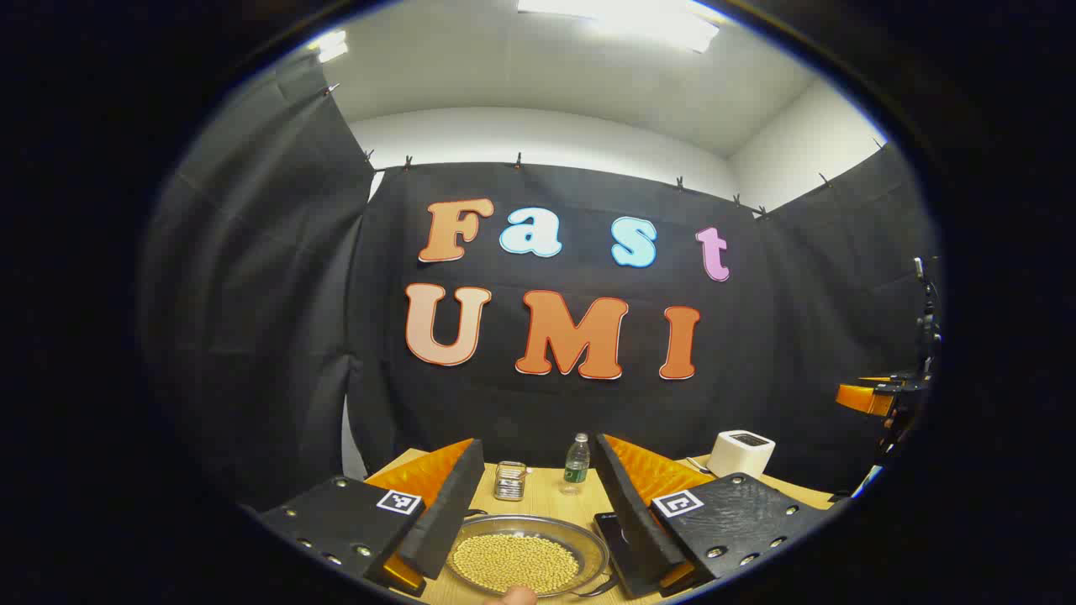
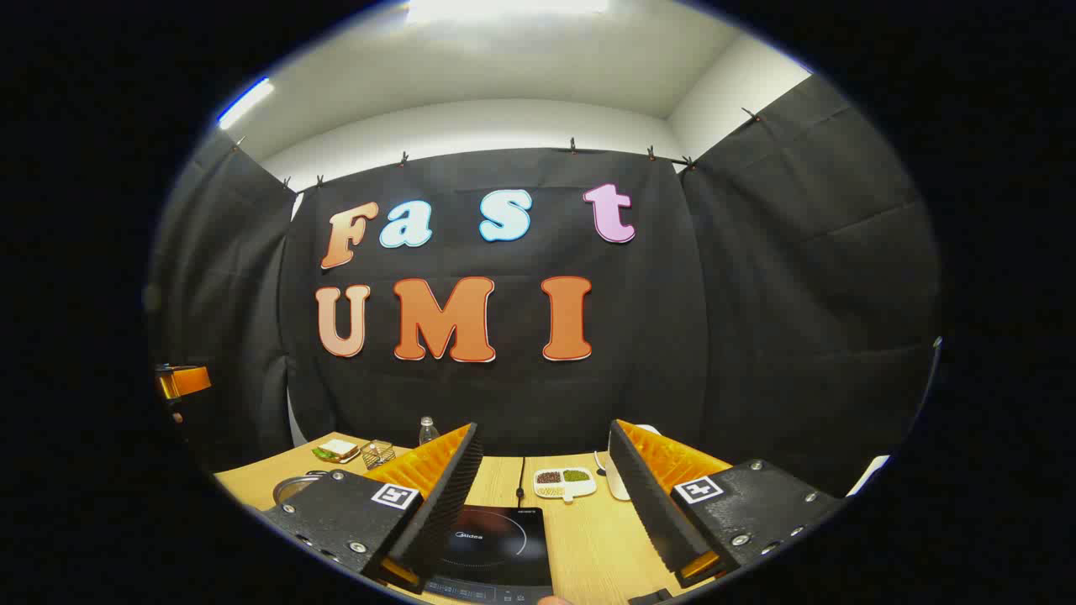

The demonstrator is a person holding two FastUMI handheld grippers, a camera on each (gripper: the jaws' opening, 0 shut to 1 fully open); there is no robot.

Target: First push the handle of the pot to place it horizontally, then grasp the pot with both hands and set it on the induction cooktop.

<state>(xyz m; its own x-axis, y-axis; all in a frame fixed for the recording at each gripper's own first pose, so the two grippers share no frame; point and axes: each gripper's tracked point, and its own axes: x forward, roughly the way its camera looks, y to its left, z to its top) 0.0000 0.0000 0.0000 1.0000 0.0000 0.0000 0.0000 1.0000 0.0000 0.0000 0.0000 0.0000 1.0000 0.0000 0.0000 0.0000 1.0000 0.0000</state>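
Left gripper [image 1: 538, 538]: your jaws stand wide apart and hold nothing; they hover above the counter [image 1: 546, 491].
Pot [image 1: 528, 556]: in the left gripper view it sits right below and between your left jaws, a shallow metal pan filled with small yellow beans. Its rim reaches toward both fingers without touching either, as far as can be told.
Handle: a thin dark piece curves off the pot's lower right rim, but it is cut off at the view's edge, so you cannot tell which way it points.
Right gripper [image 2: 542, 512]: jaws also wide apart and empty, hanging over the cooktop [image 2: 496, 538].
Cooktop: a flat black slab on the counter, between your right jaws and bare on top. The pot's rim shows at the far left of the right gripper view, beside it and apart.
Step in hand: likely the handle push, not yet begun.
How to do it well: lower one gripper until the handle is in plain sight, then nudge it sideways with one finger, slowly, so the beans stay in.
Farther back: a jar [image 1: 509, 481] and a bottle [image 1: 577, 462] stand behind the pot; keep your sweep short of them.
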